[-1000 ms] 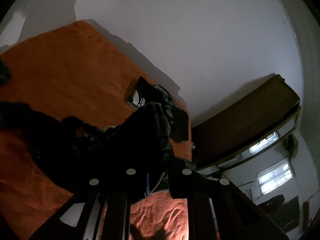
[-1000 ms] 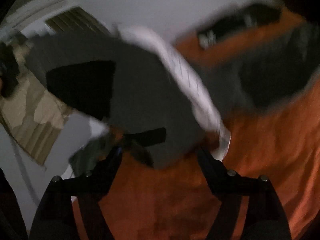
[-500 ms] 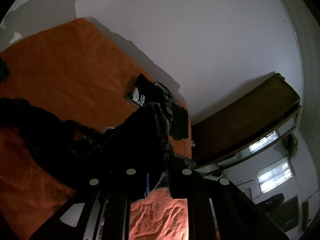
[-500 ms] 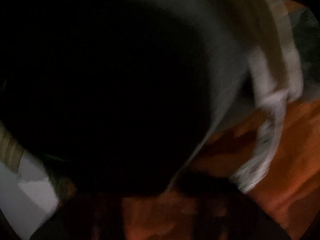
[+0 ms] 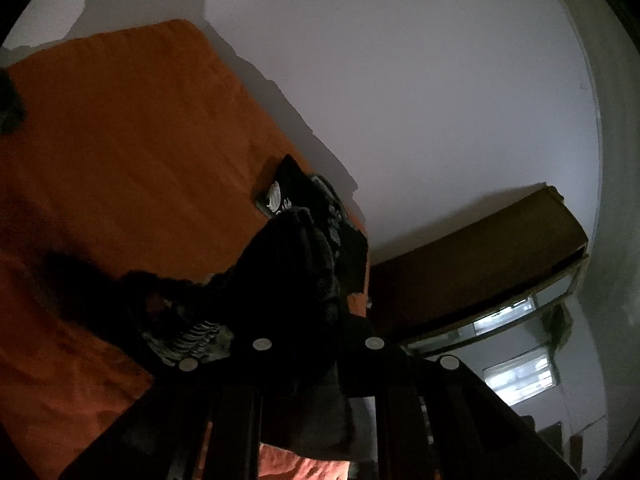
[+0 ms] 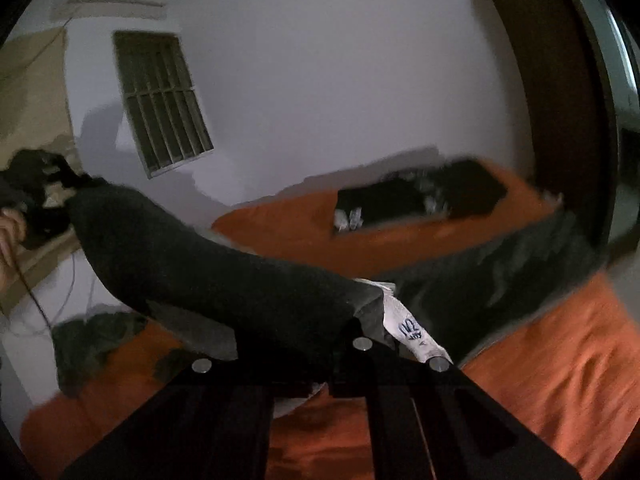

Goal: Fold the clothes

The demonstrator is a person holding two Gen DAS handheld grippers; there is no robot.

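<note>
**Dark garment stretched between two grippers above orange bed**

Both black two-finger grippers are clamped tight on one dark grey knitted garment (image 6: 192, 264), which hangs lifted over the orange bedspread (image 6: 552, 360). The right gripper (image 6: 340, 344) pinches the end with a white printed label (image 6: 412, 332); the left gripper (image 5: 316, 320) grips bunched dark cloth. A folded stack of black clothes (image 6: 420, 198) lies farther back on the bed, near the pale wall (image 6: 340, 80).
</note>
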